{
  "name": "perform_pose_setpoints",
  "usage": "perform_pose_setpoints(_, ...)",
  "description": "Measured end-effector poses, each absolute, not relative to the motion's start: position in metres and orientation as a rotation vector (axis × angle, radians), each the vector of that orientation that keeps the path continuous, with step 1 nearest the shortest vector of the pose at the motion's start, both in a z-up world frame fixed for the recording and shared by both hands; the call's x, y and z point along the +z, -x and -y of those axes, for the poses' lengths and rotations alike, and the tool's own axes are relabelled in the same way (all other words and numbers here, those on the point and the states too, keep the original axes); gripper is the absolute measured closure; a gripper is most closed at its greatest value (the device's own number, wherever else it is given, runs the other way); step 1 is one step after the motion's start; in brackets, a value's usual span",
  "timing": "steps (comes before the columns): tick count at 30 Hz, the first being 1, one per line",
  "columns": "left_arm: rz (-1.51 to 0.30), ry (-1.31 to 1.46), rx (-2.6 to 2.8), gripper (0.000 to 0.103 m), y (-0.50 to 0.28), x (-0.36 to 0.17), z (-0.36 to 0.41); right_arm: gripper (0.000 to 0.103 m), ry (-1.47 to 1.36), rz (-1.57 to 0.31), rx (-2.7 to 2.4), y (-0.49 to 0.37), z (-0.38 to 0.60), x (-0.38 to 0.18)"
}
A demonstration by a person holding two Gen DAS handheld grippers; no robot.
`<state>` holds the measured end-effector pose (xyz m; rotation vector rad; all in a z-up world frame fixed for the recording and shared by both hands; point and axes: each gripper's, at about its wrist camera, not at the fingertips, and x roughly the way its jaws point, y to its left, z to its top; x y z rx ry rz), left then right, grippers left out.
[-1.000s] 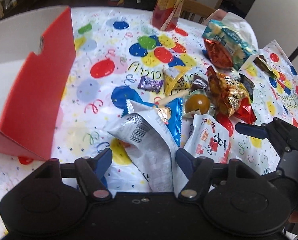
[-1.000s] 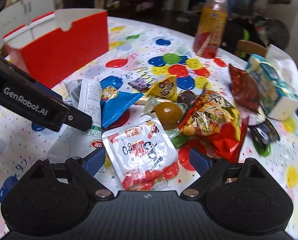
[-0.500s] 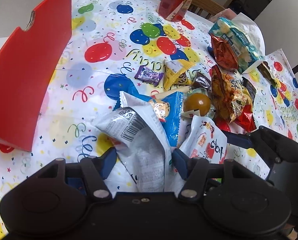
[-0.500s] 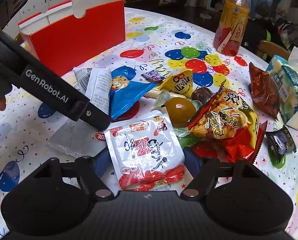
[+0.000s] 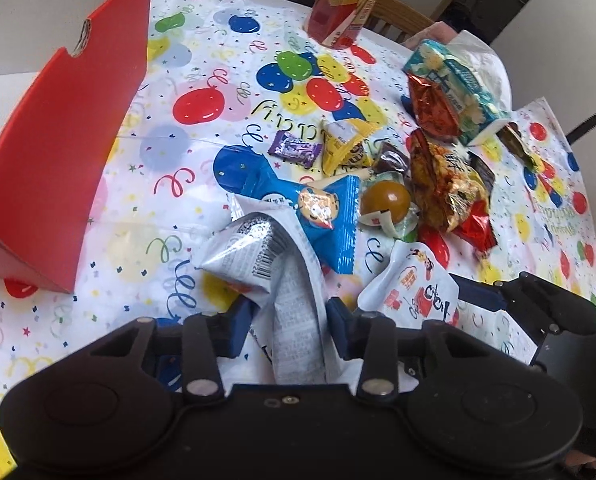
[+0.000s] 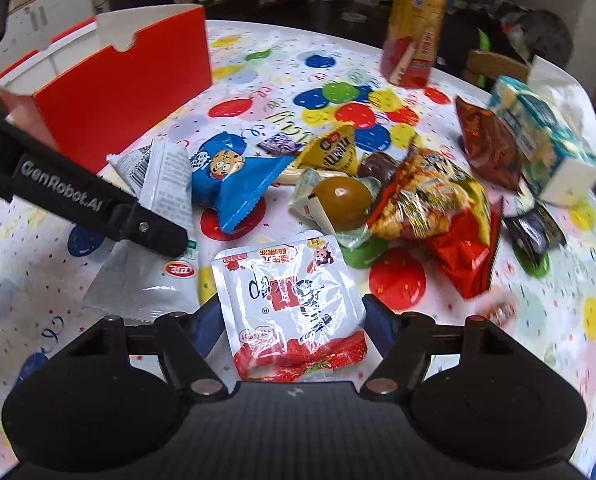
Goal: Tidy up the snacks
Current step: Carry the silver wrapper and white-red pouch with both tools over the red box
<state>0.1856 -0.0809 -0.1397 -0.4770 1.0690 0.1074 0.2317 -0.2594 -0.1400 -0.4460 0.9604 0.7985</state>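
Both jaws I read as clamped: my left gripper (image 5: 288,322) pinches the crumpled white snack bag (image 5: 282,276), its long axis running away from me toward the pile, barcode end farthest; my right gripper (image 6: 292,320) squeezes the white jelly pouch (image 6: 290,300) across its width, strawberry end nearest me, long axis pointing up the balloon tablecloth (image 6: 537,312); beyond lie the blue cookie packet (image 6: 234,176), a brown round candy (image 6: 341,200) and a peanut bag (image 6: 429,196); the red box (image 6: 110,100) stands open at the left.
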Motion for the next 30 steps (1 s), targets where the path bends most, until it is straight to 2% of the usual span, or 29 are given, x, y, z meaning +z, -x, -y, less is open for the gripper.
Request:
perform_pose_setpoints(12,-1.063,0.406,-0.011,0.066,-0.156,-0.12,0.067,0.032,0.353,-0.968,0.646,-0.193,0.251,-0.1)
perform_pose_setpoints(30,-1.01,0.31,-0.078,0.066,-0.11,-0.03,-0.01,0.032,0.281,-0.885,0.591,-0.157,0.159,-0.012)
